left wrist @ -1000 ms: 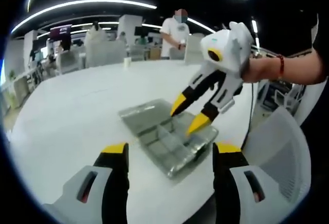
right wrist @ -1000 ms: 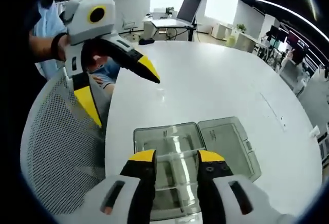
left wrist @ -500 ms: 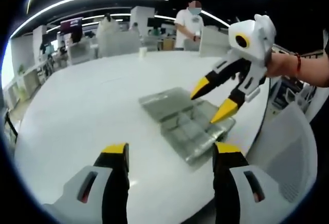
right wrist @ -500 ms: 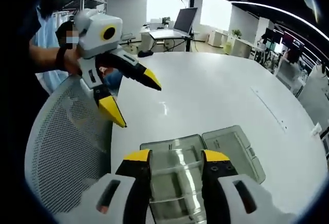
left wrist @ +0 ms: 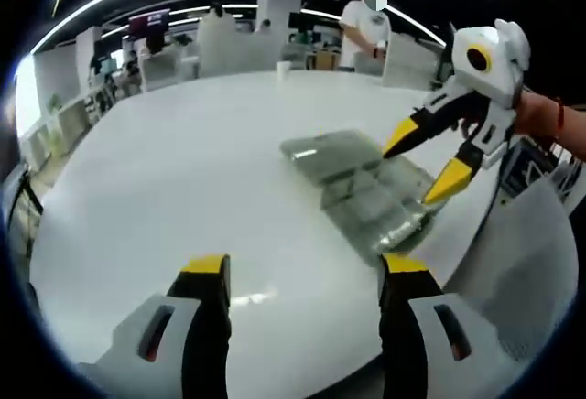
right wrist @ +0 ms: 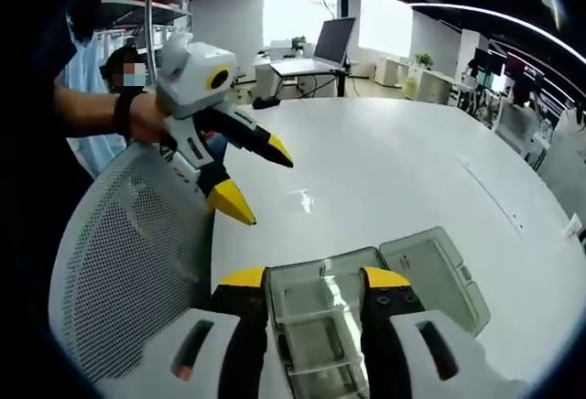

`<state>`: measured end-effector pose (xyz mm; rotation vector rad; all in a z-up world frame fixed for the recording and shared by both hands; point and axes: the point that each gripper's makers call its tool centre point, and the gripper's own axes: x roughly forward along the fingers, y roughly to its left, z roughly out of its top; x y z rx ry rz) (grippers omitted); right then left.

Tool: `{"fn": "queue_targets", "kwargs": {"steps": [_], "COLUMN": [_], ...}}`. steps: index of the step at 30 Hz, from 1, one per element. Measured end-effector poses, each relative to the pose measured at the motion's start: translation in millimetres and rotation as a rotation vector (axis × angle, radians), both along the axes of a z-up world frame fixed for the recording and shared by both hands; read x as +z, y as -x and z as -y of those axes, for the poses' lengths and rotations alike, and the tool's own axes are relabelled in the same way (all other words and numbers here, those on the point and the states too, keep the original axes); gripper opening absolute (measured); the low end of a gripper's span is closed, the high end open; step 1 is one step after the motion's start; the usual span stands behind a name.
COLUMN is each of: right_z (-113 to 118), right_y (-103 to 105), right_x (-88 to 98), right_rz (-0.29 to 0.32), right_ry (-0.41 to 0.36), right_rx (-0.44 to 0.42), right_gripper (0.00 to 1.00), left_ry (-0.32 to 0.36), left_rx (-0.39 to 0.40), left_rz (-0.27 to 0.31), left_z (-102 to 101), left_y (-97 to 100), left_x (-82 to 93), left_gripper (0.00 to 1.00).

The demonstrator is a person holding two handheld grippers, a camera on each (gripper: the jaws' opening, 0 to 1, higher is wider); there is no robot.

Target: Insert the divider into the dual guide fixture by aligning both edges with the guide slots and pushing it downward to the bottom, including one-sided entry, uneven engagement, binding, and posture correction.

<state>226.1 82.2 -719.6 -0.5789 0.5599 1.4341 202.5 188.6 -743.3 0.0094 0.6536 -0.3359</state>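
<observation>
A clear plastic fixture box with its lid folded open lies on the white table. Clear partition walls cross its inside; I cannot pick out one single divider. My right gripper hovers open over the box's right end, a hand holding it. In the right gripper view the box lies below and between the right gripper jaws, its lid to the right. My left gripper is open and holds nothing, well short of the box. The left gripper also hangs over the table edge.
A grey mesh chair stands at the table edge by the box. A small cup sits at the far side, where a person stands. Desks and a monitor fill the room behind.
The right gripper has risen out of the box and spread its jaws a little. The left gripper's camera swung away, so the box sits further right in its view.
</observation>
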Motion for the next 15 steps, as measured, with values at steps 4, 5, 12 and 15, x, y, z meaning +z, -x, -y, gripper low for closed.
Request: {"fn": "queue_targets", "kwargs": {"steps": [4,5,12,15], "right_z": [-2.1,-2.4,-5.2,-5.5], "right_y": [-0.4,-0.2,0.8,-0.1], "right_x": [2.9,3.4,8.2,10.7], "right_rz": [0.001,0.001,0.010,0.005], "right_ry": [-0.009,-0.010,-0.022,-0.033], "right_rx": [0.001,0.001,0.003,-0.002], "right_gripper": [0.36,0.36,0.36,0.36], "left_ry": [-0.013,-0.012,-0.043,-0.043], "left_rx": [0.005,0.002,0.006,0.012], "left_rz": [-0.027,-0.035,-0.074,-0.083], "left_z": [-5.6,-6.8,-19.9,-22.3], "left_y": [-0.4,-1.1,-9.0,-11.4], "left_x": [-3.8,-4.8,-12.1,-13.7], "left_gripper": [0.64,0.64,0.63,0.63]}}
